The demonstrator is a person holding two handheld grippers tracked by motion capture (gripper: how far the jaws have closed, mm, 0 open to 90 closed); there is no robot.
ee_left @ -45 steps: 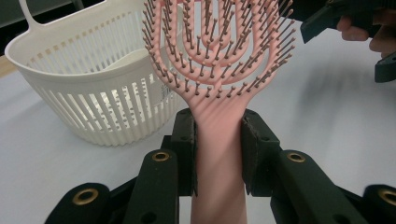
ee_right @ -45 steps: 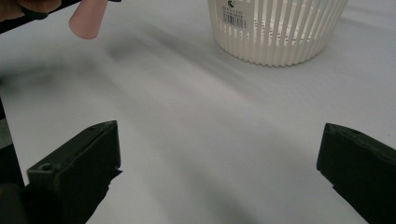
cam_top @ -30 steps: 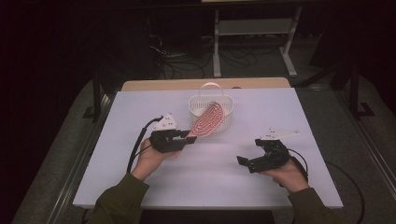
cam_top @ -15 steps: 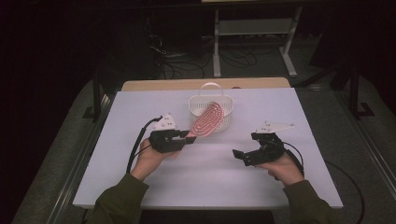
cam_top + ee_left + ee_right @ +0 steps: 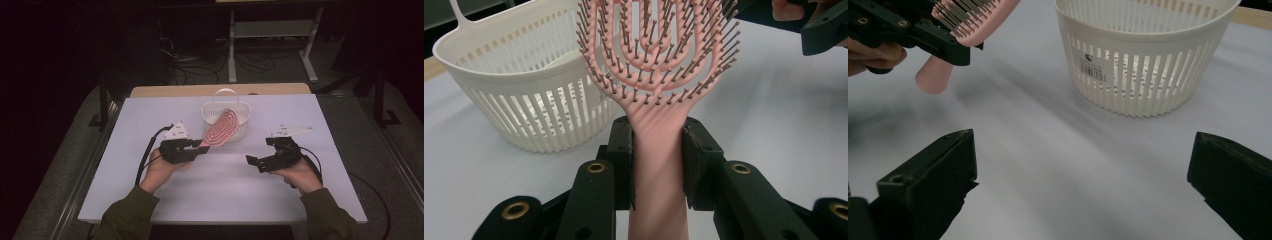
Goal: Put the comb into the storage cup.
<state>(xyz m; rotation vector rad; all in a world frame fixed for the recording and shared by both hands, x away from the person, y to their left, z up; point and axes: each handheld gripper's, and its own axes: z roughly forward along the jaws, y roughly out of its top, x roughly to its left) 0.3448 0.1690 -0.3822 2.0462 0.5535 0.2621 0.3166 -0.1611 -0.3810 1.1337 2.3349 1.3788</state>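
Here's the white table (image 5: pixel 150 200), and its near half lies bare in front of the 2 hands, with open surface running out to the left, right and front edges. At the far edge a strip of wooden board (image 5: pixel 165 91) shows just beyond the white top. Past that it is dark floor with cables and a light metal stand (image 5: pixel 272 30).

The left gripper (image 5: pixel 200 146) sits left of centre, jaws clamped on the handle of the pink hairbrush (image 5: pixel 220 131). In the left gripper view both pads press the handle (image 5: pixel 658 165) from either side, just below where the bristle head fans out. The brush is off the table, its head angled up and away so that it overlaps the near rim of the white basket (image 5: pixel 240 131) in the high view; whether it touches the rim I cannot tell.

The basket stands upright near the far middle of the table, slatted walls, looped handle up, a barcode label (image 5: pixel 1093 64) on its side.

The right gripper (image 5: pixel 255 161) is right of centre, well apart from the basket, jaws spread wide with only bare tabletop between them in the right gripper view. There is clear space between the 2 grippers.

The count: 1 hairbrush, 1 basket, 2 grippers, 2 hands
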